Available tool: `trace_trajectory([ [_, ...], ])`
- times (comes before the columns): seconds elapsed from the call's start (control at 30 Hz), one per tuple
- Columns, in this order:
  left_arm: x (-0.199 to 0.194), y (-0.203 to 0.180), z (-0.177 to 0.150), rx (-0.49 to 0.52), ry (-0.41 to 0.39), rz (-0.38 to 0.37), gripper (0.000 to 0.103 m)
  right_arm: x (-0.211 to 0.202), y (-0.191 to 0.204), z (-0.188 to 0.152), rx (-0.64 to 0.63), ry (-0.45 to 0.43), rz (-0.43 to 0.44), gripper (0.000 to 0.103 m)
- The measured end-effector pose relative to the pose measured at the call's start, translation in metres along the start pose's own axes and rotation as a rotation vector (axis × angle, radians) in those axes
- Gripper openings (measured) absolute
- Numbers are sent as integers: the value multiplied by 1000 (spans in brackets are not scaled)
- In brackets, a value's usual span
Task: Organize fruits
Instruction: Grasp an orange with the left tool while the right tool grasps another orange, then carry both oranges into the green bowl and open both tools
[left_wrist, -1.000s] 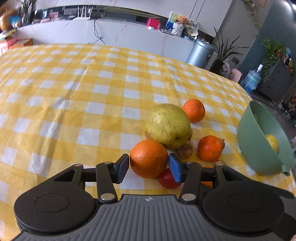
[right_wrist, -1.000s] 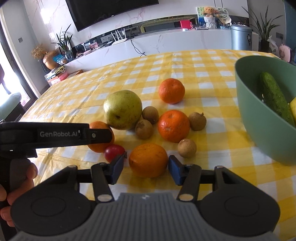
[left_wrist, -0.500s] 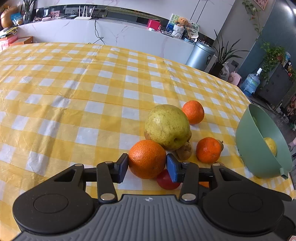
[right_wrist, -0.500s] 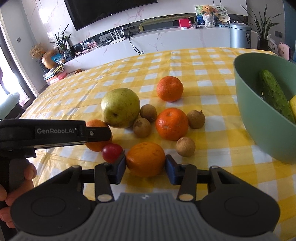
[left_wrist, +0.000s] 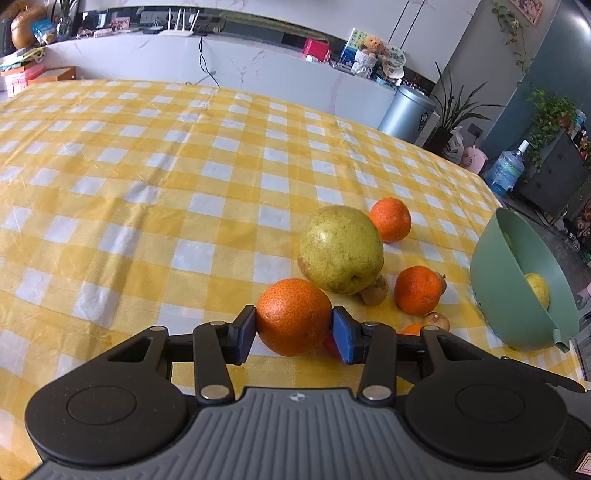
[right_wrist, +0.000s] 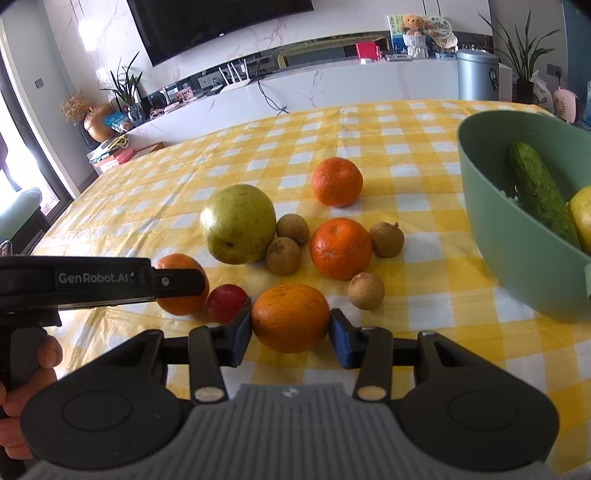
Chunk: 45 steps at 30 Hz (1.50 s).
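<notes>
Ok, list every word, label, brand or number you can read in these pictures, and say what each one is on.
"GenRobot.AI": white print on the side of the left gripper, seen in the right wrist view.
Small round emblem on the grey housing of each gripper: a mark, no letters.
Logo on the bottom edge of the TV: too small to read.
Sticker on the metal bin: too small to read.
Cards and boxes on the counter: print too blurred to read.

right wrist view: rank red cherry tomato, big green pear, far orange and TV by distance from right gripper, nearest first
From the right gripper, which is shut on an orange:
1. Red cherry tomato, just beyond its left finger.
2. Green pear, further back on the left.
3. Far orange, behind the cluster, slightly right of centre.
4. TV, on the back wall beyond the table.
</notes>
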<state>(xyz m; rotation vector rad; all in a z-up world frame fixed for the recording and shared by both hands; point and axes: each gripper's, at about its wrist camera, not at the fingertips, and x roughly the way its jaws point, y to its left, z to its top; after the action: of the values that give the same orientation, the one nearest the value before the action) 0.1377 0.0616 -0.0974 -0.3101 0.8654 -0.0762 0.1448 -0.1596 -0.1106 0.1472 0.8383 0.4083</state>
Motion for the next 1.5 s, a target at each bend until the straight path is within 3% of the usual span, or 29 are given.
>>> trace_trajectory([
  [0.43,-64,-44,2,91,-77,-11,50,-69,0,0,-40,-136,-16,43],
  [0.7,-96,-98,15,174,-132,-82,50,-127,-17,16,-77,-225,-64,43],
  [0.9,-99,-146,30,239,-126,-156,50,-164,-42,38,-128,-261,-114,42],
  [1.2,-67,-210,46,341,-72,-209,50,-176,-89,71,-209,-197,-203,42],
  [1.5,-11,-244,44,450,80,-180,50,-133,-143,90,-228,6,-215,42],
])
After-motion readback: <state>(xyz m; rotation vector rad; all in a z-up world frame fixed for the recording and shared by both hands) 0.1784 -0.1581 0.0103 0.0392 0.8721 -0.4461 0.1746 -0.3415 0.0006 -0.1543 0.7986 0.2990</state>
